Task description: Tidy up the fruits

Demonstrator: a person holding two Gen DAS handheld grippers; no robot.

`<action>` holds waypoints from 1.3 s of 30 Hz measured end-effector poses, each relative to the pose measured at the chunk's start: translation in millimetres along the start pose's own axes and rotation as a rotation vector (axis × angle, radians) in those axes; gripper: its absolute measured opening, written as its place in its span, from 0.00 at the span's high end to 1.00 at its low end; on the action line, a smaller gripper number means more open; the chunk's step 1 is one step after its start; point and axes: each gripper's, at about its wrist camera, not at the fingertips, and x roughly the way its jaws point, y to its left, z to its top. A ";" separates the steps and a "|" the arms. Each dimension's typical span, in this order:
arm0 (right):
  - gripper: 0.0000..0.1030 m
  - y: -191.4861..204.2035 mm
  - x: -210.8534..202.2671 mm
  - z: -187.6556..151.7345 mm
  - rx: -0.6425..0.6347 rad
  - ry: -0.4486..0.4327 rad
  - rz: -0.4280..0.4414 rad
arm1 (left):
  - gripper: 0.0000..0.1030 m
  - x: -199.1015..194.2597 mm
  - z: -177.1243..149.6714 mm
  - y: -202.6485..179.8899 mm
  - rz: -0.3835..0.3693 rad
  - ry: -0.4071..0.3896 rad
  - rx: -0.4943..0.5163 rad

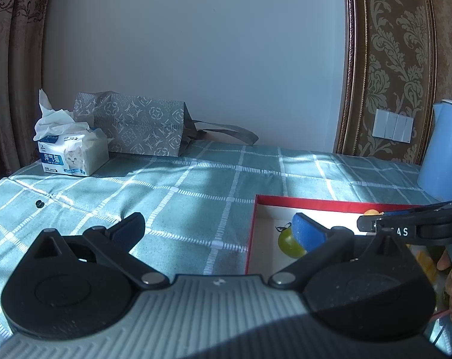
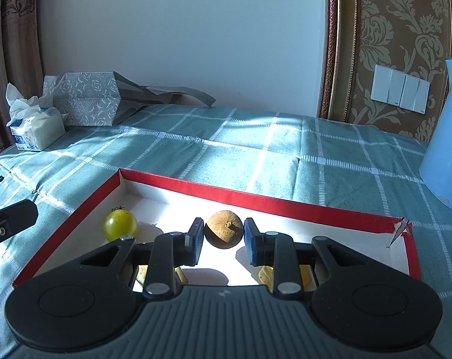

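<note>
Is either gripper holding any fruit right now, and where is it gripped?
Nothing is clearly held. The right gripper brackets the brown fruit at its sides, with gaps showing. The left gripper is open and empty.

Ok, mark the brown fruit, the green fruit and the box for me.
brown fruit [image 2: 224, 229], right wrist view, middle of its skin
green fruit [image 2: 119, 225], right wrist view, its centre
box [image 2: 255, 199], right wrist view, far red wall

Tissue pack [image 1: 73, 157]: Chinese characters, cat picture. Right claw [image 1: 405, 230] body: letters "AS".
</note>
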 end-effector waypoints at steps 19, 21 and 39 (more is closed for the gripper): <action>0.55 -4.0 -57.6 -6.2 -0.007 -0.143 0.004 | 0.00 0.0 -0.6 1.0 0.009 -0.002 0.000; 0.55 -5.2 -75.7 -12.6 -0.020 -0.165 0.008 | 0.00 -0.2 -1.0 0.6 0.016 -0.004 0.006; 0.37 -44.3 -183.1 -116.2 0.205 -0.261 0.087 | 0.00 -14.2 1.4 -4.0 0.025 0.014 0.020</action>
